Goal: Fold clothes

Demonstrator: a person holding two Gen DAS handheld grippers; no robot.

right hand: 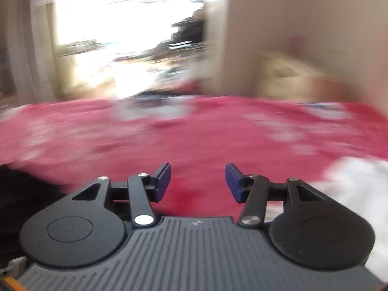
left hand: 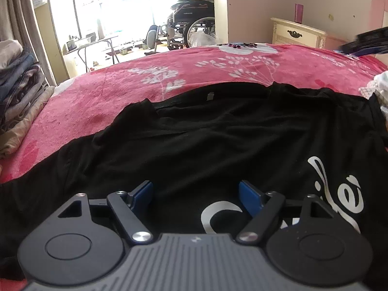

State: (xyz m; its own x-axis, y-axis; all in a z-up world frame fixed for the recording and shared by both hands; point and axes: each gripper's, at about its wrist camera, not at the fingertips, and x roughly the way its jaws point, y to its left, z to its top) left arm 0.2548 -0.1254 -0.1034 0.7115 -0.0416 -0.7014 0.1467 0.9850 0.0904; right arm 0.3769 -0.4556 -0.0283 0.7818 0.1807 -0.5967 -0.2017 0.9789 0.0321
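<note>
A black T-shirt [left hand: 194, 133] with white lettering [left hand: 339, 189] lay spread across a bed covered by a pink floral blanket [left hand: 101, 97], its collar label facing the far side and one sleeve folded in at the upper left. The left gripper [left hand: 196, 194] hung just above the shirt's near half, its blue-padded fingers [left hand: 143, 194] standing wide apart with nothing between them but the cloth below; whether the pads touched the fabric could not be told.

The right gripper [right hand: 197, 181] was over bare blanket to the right of the shirt, seen through heavy motion blur. Its fingers [right hand: 162, 177] stood apart at a moderate width and held nothing. A dark edge of the shirt [right hand: 24, 189] showed at the lower left of the right wrist view, and a white garment [right hand: 351, 181] lay on the blanket at the right. In the left wrist view the right gripper appeared only as a blurred dark shape at the upper right edge.

A stack of folded clothes [left hand: 19, 92] rested at the bed's left edge beside a curtain [left hand: 17, 19]. Beyond the bed stood a wheelchair [left hand: 191, 24] near a bright window, a folding table [left hand: 97, 43], and a cream nightstand [left hand: 298, 32] against the wall.
</note>
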